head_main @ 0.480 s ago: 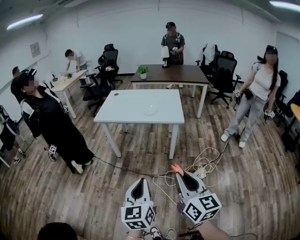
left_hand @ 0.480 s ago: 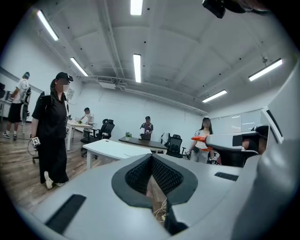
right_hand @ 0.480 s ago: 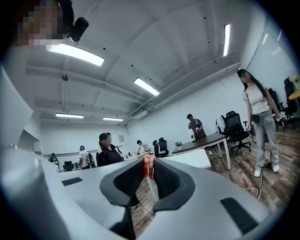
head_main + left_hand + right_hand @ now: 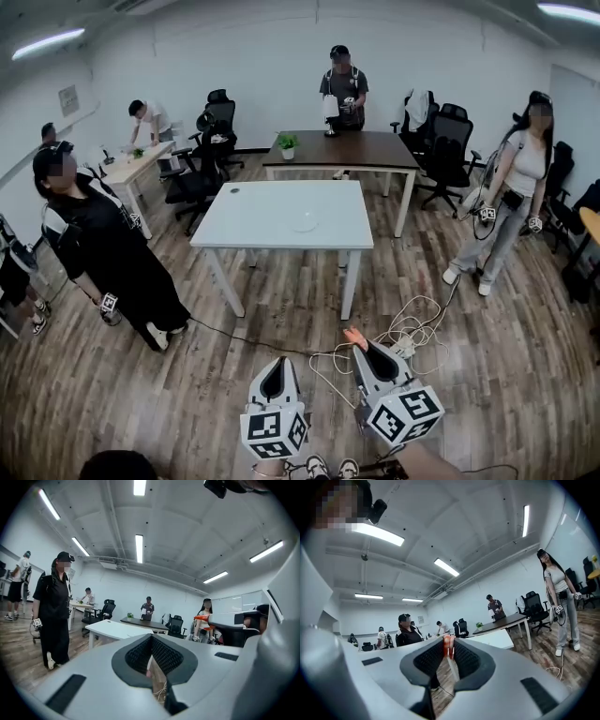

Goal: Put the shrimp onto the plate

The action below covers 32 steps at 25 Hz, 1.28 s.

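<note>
Right tool (image 4: 364, 348) is clamped on the shrimp (image 4: 354, 337). The orange end pokes out past the tips, and it's held low at the near end of the room over the wood floor (image 4: 281, 314), close to a tangle of white cables (image 4: 405, 330). Left tool (image 4: 278, 362) sits just beside it on the left, jaws pinched together with nothing in them. The plate (image 4: 303, 222) is way off on the white bench (image 4: 248, 225) in the middle of the room, toward its right half, so shrimp and plate are well apart. A person in black (image 4: 103, 248) stands left of the bench, and another in a white top (image 4: 520, 173) is far right.
</note>
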### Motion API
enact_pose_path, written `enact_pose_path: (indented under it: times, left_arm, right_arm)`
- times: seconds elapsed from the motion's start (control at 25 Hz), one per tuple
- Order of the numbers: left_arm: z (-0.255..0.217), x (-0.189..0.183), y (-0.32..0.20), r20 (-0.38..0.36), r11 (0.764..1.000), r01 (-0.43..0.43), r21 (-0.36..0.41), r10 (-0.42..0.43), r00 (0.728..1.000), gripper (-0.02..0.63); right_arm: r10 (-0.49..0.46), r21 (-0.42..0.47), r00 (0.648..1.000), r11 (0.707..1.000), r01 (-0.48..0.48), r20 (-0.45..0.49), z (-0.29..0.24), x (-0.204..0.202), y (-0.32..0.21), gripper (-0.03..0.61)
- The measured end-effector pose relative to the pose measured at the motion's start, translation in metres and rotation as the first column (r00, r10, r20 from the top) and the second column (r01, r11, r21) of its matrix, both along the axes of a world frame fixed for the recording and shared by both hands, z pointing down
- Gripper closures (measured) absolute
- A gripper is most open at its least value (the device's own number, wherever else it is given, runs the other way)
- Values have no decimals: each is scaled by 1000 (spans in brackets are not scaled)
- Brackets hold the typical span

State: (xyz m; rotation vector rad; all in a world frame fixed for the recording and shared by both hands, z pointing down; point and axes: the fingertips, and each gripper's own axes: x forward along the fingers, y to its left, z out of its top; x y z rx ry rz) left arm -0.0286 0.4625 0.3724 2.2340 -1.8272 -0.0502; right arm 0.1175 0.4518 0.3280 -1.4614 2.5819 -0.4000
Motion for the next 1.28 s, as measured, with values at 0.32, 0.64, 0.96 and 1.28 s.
enact_pose_path:
  times: [0.32, 0.64, 0.96, 1.28]
  left_arm:
    - [8, -44, -15, 7, 1000, 13, -3, -13, 1000, 607]
    - [23, -70, -43, 1, 999, 25, -32, -25, 1000, 608]
    - [30, -77, -89, 19, 999, 25, -40, -24, 1000, 607]
    - [25, -84, -174, 28, 999, 32, -31, -31, 999, 608]
  right_arm:
    - [51, -14, 998, 999, -51, -22, 8, -18, -11, 503]
    - [97, -60, 995, 993, -99, -39, 25, -20, -39, 503]
    - [75, -65, 996, 995, -77, -37, 32, -38, -93, 503]
    - [74, -68, 997, 995, -76, -36, 32, -44, -178, 503]
